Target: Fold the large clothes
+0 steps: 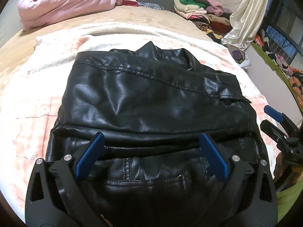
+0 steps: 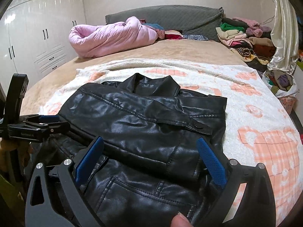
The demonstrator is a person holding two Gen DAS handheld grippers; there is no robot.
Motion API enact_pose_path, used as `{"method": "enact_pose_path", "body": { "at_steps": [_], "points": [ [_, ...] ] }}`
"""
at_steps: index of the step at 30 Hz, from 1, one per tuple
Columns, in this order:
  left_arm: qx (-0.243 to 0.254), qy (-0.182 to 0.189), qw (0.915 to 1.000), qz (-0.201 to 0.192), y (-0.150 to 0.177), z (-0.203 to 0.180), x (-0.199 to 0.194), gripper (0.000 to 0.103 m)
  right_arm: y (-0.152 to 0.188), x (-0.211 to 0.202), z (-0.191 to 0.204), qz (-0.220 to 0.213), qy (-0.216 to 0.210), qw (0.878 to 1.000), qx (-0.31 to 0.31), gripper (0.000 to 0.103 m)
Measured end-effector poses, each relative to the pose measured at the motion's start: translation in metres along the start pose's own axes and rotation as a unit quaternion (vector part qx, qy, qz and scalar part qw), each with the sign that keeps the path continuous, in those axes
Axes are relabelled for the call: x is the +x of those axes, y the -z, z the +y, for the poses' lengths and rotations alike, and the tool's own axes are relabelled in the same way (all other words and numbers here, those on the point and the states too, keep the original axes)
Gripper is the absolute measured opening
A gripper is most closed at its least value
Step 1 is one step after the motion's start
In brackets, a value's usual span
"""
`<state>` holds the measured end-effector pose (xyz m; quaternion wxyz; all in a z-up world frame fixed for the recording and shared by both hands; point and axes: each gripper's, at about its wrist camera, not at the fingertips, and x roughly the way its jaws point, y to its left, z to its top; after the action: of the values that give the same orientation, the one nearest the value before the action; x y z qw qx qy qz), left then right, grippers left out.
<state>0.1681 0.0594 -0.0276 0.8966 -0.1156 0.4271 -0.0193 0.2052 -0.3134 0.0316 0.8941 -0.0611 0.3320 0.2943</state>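
Observation:
A black leather jacket lies folded on the white and orange blanket, collar at the far end. My left gripper hovers over its near folded edge, jaws wide apart, nothing pinched between the blue pads. In the right wrist view the same jacket lies below my right gripper, which also stands open above the leather. The left gripper shows at the left edge of that view, and the right gripper's blue pad shows at the right edge of the left view. A fingertip peeks in at the bottom.
A rolled pink duvet lies at the head of the bed by a grey headboard. A pile of folded clothes and a cream curtain stand at the far right. White wardrobes line the left wall.

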Motion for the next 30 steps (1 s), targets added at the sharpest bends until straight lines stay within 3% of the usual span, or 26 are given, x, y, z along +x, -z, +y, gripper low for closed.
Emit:
{"method": "enact_pose_path", "body": {
  "at_steps": [15,30],
  "points": [
    [0.019,-0.010,0.9996,-0.015,0.009,-0.009,-0.024,0.094,0.005,-0.023,0.000,-0.025,0.007,1.000,0.010,0.098],
    [0.029,-0.018,0.9989,-0.033,0.028,-0.006,-0.052,0.094,0.029,-0.045,0.011,-0.023,0.005,1.000,0.021,0.098]
  ]
}}
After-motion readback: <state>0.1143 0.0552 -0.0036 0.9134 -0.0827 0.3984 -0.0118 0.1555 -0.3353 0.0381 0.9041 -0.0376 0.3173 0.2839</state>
